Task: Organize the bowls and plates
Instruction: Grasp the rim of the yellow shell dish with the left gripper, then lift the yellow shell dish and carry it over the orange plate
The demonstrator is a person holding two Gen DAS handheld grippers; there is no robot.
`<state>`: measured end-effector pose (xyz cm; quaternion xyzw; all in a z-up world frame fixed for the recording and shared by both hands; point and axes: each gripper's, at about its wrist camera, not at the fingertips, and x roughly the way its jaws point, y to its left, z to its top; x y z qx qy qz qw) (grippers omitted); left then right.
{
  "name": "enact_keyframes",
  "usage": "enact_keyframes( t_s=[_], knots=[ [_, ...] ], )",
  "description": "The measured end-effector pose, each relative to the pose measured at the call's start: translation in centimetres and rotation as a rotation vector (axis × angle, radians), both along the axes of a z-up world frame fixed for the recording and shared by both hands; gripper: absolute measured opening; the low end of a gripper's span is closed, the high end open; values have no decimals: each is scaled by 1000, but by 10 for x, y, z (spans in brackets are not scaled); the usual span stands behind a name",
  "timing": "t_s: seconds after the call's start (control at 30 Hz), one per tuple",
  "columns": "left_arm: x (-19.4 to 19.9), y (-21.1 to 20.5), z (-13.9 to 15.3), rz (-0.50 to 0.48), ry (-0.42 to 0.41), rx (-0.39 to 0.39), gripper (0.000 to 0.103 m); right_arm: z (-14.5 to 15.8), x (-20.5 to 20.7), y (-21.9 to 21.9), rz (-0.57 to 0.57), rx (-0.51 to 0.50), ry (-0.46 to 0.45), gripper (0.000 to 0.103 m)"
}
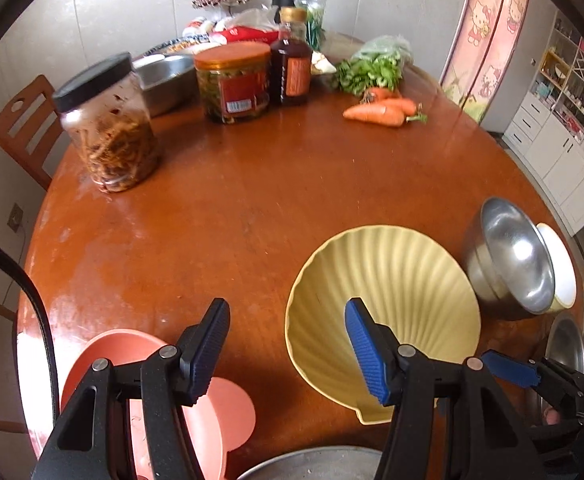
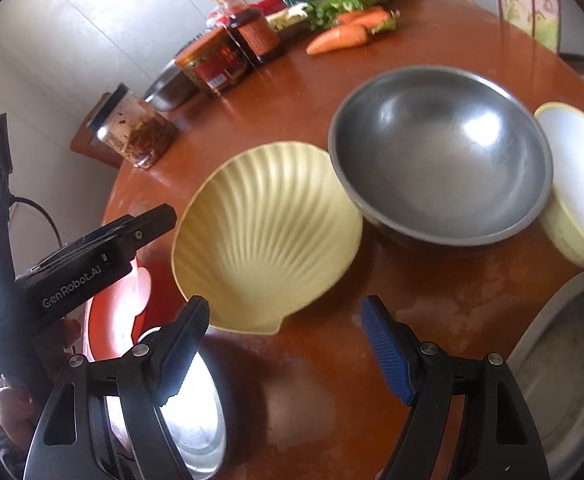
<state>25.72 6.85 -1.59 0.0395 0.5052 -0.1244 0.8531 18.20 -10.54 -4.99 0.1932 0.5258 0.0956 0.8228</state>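
Counter (image 1: 252, 220) holding one yellow shell plate (image 2: 268, 236) at its near middle, one steel bowl (image 2: 439, 152) touching it, one cream bowl (image 2: 579, 184), one pink bowl (image 1: 104, 360), three carrots (image 1: 375, 114), two jars (image 1: 108, 124). Left tool (image 1: 288, 352) and right tool (image 2: 284, 348) both open, gripping nothing. "GenRobot.AI" printed on left tool.

A round, glossy reddish-brown wooden table (image 1: 220, 216) is set against a wall of large pale tiles (image 1: 132, 4), and daylight is reflected in streaks off its top. A wooden chair (image 1: 24, 120) with a cut-out back is pushed in at the far left edge. To the right, a pink cartoon-printed panel (image 1: 487, 32) is seen, and beyond it white cabinets (image 1: 551, 152) with open shelving above.
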Motion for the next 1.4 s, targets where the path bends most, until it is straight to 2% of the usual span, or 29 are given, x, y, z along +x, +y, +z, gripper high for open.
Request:
enact_keyframes(
  t_s=[0.2, 0.4, 0.43, 0.47, 0.57, 0.67, 0.87, 1.4],
  knots=[
    [7, -8, -15, -17, 42, 18, 60, -12, 12, -1, -20, 2, 45, 79],
    [12, -11, -30, -15, 96, 25, 58, -14, 18, -2, -12, 44, 10, 79],
    [13, -11, -32, -14, 103, 19, 54, -13, 18, -2, -8, 33, -2, 78],
    [13, -11, -33, -16, 113, 13, 47, -13, 19, -2, -7, 29, -9, 71],
    [13, -13, -36, -20, 122, 19, 36, -11, 19, -1, 4, 24, -35, 52],
    [10, -17, -36, -26, 102, 69, 30, -11, 20, -3, -1, 22, -51, 47],
    [4, -15, -29, -19, 80, 66, 28, -10, 17, -9, -1, 40, -61, 46],
    [-29, 7, 8, 48, -12, 15, 28, 19, 1, 4, 88, 53, -160, 45]
  ],
)
